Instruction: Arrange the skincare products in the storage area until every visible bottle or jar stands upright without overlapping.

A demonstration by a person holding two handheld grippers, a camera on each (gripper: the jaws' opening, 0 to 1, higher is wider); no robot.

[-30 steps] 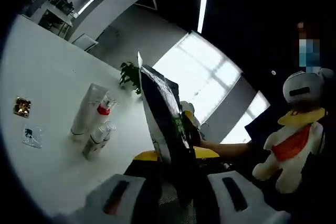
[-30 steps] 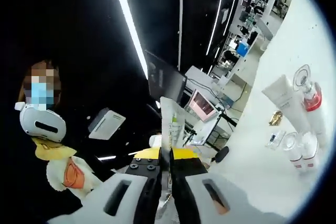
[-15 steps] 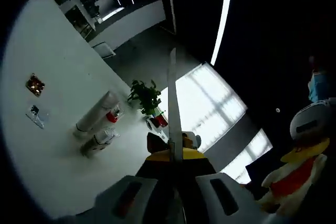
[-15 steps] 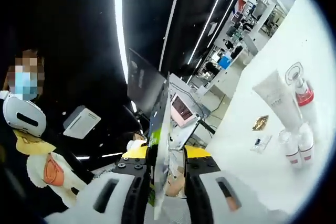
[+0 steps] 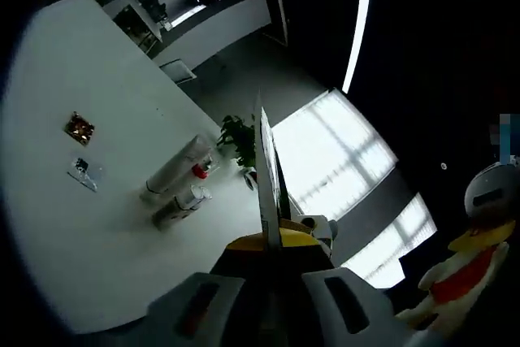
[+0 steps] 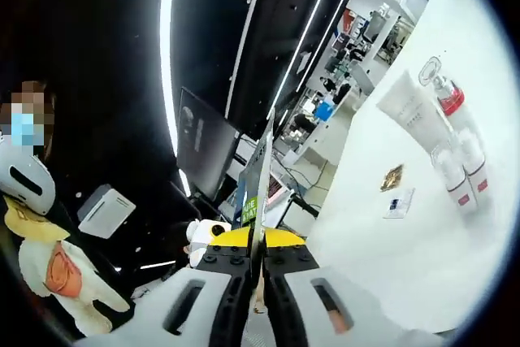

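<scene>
Pinching one flat sachet (image 5: 266,176) between them, both tools stay pressed together; its green label is unreadable.

On the white table I see a cluster of skincare products. A white tube (image 6: 411,111) lies beside a clear-capped bottle with a red band (image 6: 449,99), and just next to them two small white bottles with clear caps (image 6: 461,175) lie side by side, touching. From the left gripper view the same group reads as the tube (image 5: 173,173), the red-banded bottle (image 5: 200,170) and the pair of small bottles (image 5: 180,207), all on their sides. Apart from them rest a gold foil sachet (image 6: 392,176) and a clear sample packet (image 6: 399,203), both flat.
</scene>
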